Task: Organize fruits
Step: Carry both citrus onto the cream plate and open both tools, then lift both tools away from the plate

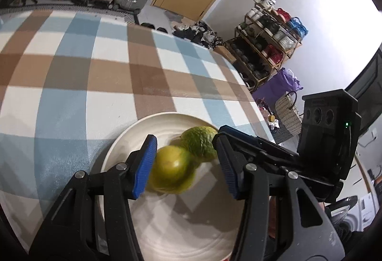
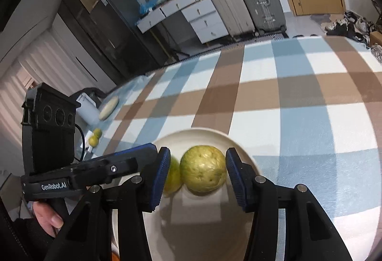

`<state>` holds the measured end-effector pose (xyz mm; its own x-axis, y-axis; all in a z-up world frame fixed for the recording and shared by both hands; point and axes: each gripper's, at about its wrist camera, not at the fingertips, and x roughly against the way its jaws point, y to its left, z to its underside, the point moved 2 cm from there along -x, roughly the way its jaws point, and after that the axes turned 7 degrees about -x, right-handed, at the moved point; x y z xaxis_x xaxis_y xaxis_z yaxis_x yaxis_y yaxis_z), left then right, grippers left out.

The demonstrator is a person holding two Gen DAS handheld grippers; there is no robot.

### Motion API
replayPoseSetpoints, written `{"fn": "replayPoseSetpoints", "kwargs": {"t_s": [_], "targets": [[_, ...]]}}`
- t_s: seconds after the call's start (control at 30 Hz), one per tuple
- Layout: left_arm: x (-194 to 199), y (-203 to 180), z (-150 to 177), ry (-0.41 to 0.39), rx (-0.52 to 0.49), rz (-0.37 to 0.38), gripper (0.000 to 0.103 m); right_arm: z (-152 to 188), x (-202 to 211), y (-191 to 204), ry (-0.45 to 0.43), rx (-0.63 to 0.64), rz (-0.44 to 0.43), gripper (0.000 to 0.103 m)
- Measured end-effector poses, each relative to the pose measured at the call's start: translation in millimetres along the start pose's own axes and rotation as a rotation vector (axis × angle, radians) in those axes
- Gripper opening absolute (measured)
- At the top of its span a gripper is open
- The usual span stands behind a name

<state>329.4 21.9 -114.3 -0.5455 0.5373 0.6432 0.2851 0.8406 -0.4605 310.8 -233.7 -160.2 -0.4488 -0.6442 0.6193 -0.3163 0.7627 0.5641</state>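
**Two green fruits share one plate**

I hold both sets of fingers over the white plate (image 1: 124, 137) near the checked surface's (image 1: 71, 65) near edge. My left gripper (image 1: 186, 163) stands released around the smooth fruit (image 1: 172, 170); my right gripper (image 2: 198, 172) brackets the bumpy fruit (image 2: 203, 170), grip uncertain. The two fruits touch.
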Motion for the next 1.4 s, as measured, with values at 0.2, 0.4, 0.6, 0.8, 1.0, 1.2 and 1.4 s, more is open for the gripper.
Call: {"fn": "replayPoseSetpoints", "kwargs": {"t_s": [0.2,0.4,0.6,0.8,1.0,1.2,1.4], "targets": [[35,-17,1,-0.062,-0.023,-0.041,0.072,2,30,11,-0.059,0.023,0.019,0.068],[76,-38,18,-0.136,-0.084,-0.122,0.082,25,70,28,-0.16,0.067,0.045,0.087],[118,-53,46,-0.209,-0.125,-0.232,0.082,60,100,38,-0.204,0.083,0.063,0.087],[153,-66,72,-0.235,-0.126,-0.266,0.086,90,125,51,-0.242,0.087,0.076,0.095],[180,-85,101,-0.255,-0.139,-0.295,0.094,112,137,56,-0.263,0.064,0.09,0.1],[204,-103,128,-0.297,-0.164,-0.348,0.102,131,150,70,-0.282,0.099,0.108,0.102],[216,-103,152,-0.28,-0.127,-0.344,0.102,143,156,80,-0.262,0.13,0.139,0.102]]}}
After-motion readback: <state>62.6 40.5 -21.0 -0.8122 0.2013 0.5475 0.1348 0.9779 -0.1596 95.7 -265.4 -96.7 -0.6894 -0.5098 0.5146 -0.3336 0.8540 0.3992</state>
